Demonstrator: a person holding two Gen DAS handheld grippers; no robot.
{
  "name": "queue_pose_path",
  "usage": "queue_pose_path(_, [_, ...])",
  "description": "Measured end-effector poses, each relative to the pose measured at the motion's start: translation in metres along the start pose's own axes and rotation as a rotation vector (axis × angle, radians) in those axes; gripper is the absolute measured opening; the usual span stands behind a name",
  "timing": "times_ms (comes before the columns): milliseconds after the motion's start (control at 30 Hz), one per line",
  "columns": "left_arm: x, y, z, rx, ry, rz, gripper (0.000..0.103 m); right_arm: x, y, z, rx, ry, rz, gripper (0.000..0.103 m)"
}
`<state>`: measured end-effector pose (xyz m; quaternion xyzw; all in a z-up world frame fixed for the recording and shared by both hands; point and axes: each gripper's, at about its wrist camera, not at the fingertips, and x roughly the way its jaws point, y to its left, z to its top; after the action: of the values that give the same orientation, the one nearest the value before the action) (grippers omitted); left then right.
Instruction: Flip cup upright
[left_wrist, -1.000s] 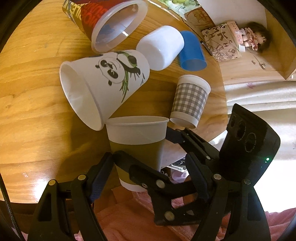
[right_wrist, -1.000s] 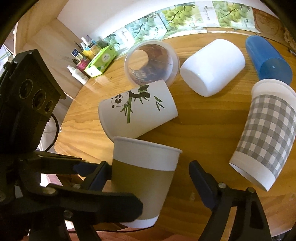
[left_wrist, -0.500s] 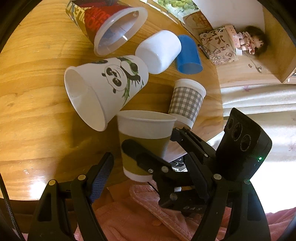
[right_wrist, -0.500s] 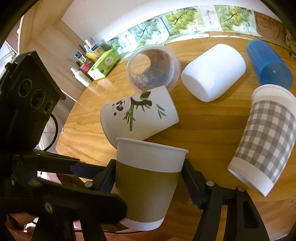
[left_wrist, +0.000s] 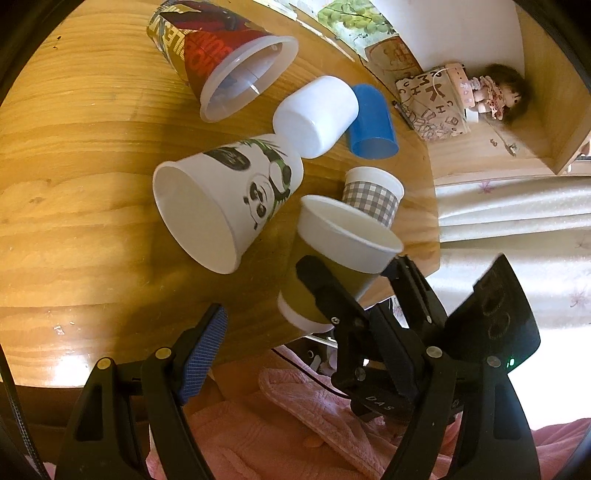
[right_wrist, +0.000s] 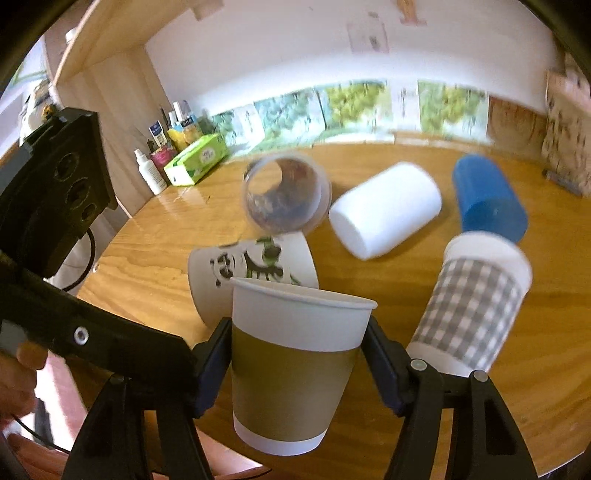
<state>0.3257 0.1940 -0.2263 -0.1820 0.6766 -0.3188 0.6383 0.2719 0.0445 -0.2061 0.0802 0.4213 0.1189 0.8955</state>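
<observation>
A paper cup with a brown band (right_wrist: 295, 365) is held mouth-up, slightly tilted, above the front edge of the round wooden table (right_wrist: 517, 387). My right gripper (right_wrist: 297, 354) is shut on it, one finger on each side. The cup (left_wrist: 332, 266) also shows in the left wrist view, clamped by the right gripper (left_wrist: 354, 280). My left gripper (left_wrist: 321, 332) is open and empty, its blue-padded left finger (left_wrist: 201, 345) standing apart from the cup.
Several cups lie on their sides on the table: a panda cup (left_wrist: 225, 206), a checked cup (right_wrist: 476, 306), a white cup (right_wrist: 388, 218), a blue cup (right_wrist: 487, 195) and a clear printed cup (left_wrist: 225, 59). A tissue box and bottles (right_wrist: 184, 155) stand far left. Pink cloth (left_wrist: 295, 424) lies below.
My right gripper has closed fully on the brown-band cup and lifted it, tilting the view up. The left gripper has drawn back to the left, away from the cup.
</observation>
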Motion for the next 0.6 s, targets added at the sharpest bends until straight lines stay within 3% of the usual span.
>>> queue_pose_path(333, [-0.003, 0.005, -0.011, -0.018, -0.011, 0.026, 0.082, -0.013, 0.018, -0.017, -0.205, -0.193, -0.234, 0.069])
queue_pose_path(600, [-0.004, 0.005, -0.019, -0.023, -0.014, 0.048, 0.082, -0.010, 0.015, -0.028, -0.195, -0.260, -0.305, 0.069])
